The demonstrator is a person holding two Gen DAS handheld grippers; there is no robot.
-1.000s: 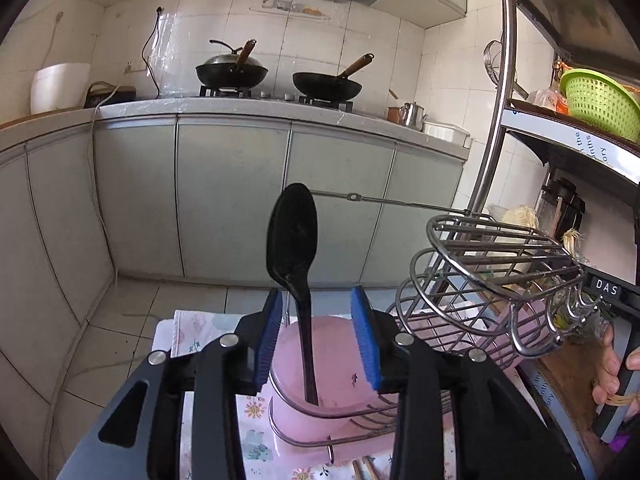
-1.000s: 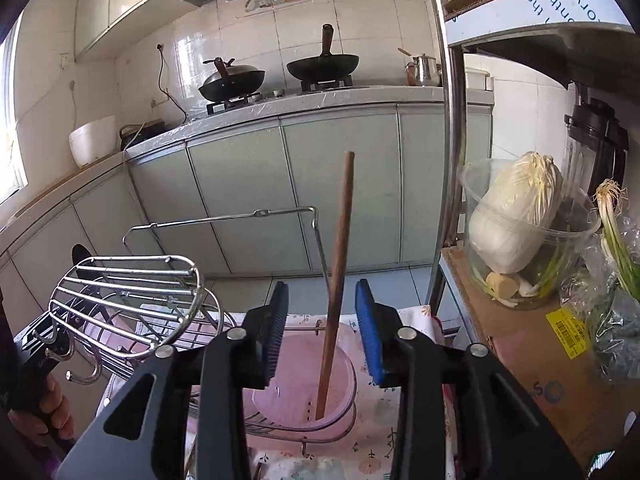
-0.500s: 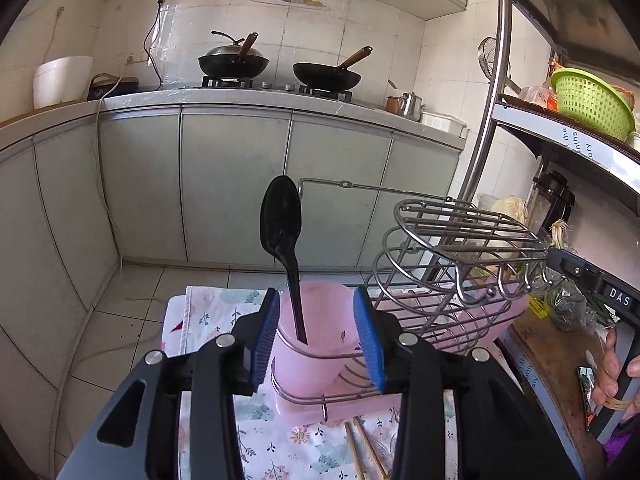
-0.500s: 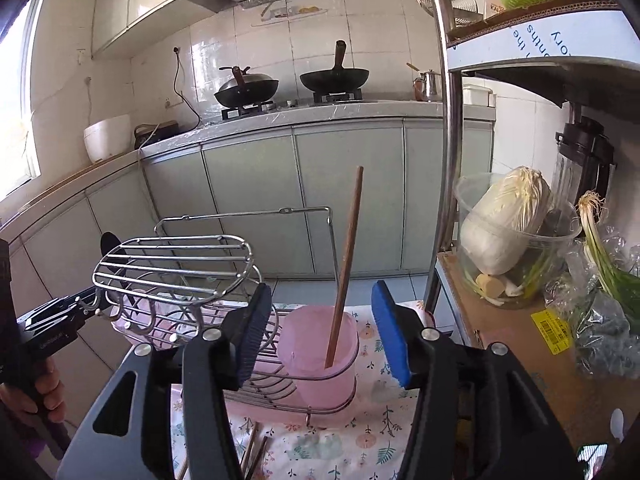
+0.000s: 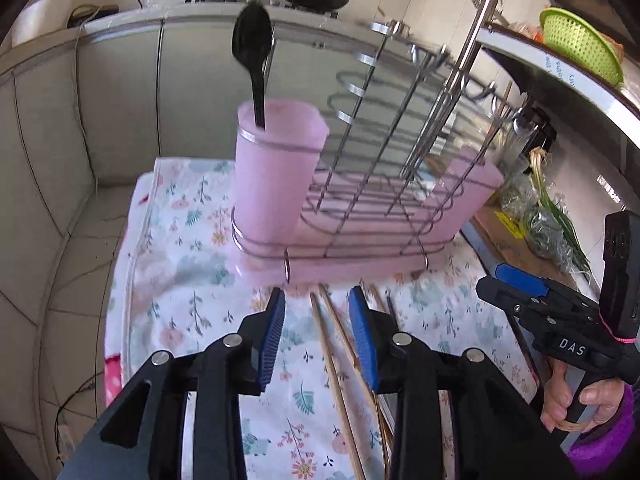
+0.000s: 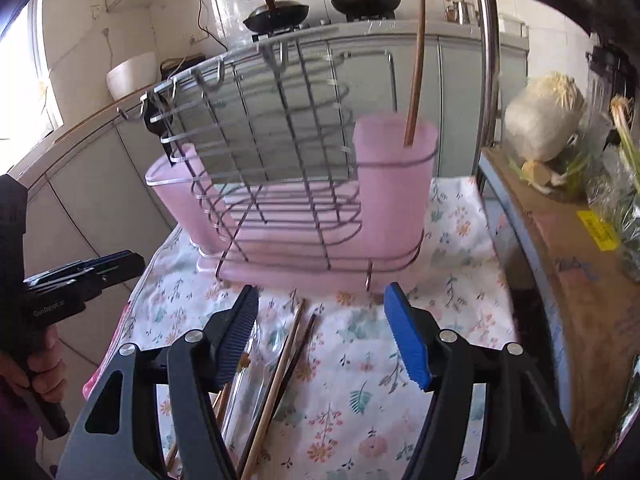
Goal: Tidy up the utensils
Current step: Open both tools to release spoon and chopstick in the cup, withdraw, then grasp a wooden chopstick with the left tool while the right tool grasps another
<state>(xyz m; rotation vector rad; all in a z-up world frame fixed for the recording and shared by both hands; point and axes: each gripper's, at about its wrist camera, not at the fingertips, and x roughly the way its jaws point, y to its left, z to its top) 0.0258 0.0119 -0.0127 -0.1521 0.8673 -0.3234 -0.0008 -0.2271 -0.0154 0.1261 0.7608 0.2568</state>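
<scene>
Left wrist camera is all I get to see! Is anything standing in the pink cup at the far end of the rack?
Observer: Yes, one wooden chopstick stands in that pink cup, leaning a little.
Operator: What's next to the table on that side?
Observer: A big pale cabbage, with a cardboard box under it.
Operator: Are the right tongs holding something?
Observer: No. The right tongs are open and have just been opening wider, with nothing pinched. Loose chopsticks lie on the floral cloth below them.
</scene>
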